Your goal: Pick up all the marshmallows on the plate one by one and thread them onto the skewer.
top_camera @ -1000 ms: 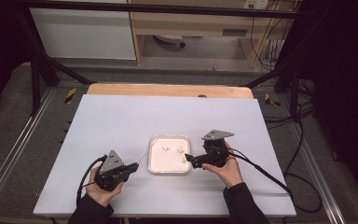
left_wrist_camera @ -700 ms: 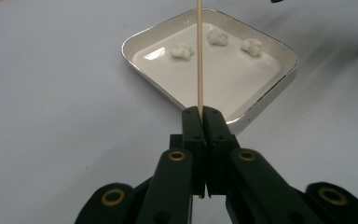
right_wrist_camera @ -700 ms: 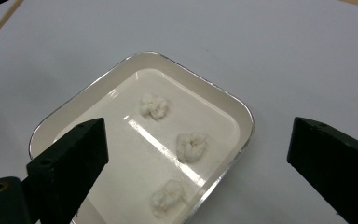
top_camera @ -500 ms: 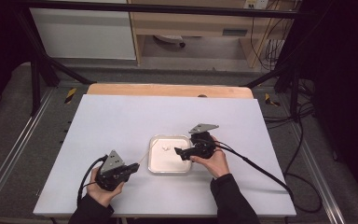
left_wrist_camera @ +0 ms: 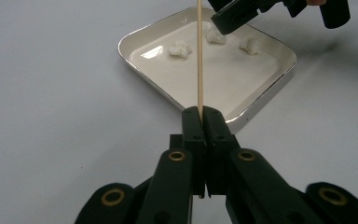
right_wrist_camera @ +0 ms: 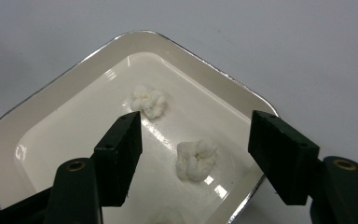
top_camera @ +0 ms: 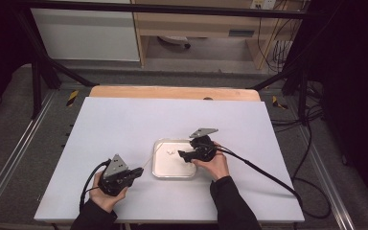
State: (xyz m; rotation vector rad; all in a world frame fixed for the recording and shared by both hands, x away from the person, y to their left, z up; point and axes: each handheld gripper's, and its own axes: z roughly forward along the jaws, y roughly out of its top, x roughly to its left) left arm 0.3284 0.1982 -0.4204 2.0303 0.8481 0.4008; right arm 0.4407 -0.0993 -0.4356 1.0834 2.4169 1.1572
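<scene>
The right gripper (top_camera: 181, 155) has swung in from the dish's right side and now hangs over the shallow white square dish with the shiny rim (top_camera: 159, 170); the left gripper (top_camera: 136, 172) sits where it was.

Starting at the left: the left gripper rests low over the pale counter (top_camera: 124, 124), near its front edge, in the person's left hand (top_camera: 106, 194). Its jaws are pressed together on a thin wooden skewer (left_wrist_camera: 199, 56), which runs straight out toward the dish and crosses above its rim.

On to the middle: the dish lies on the counter just right of that gripper. Three small white fluffy lumps lie in it, the first lump (left_wrist_camera: 179, 48) nearest the left gripper's side.

And to the right: the right gripper, in the person's right hand (top_camera: 215, 165), points down into the dish with its jaws spread wide. Between them sits a second lump (right_wrist_camera: 196, 159), untouched; another lump (right_wrist_camera: 149, 101) lies just beyond the left-hand jaw.
</scene>
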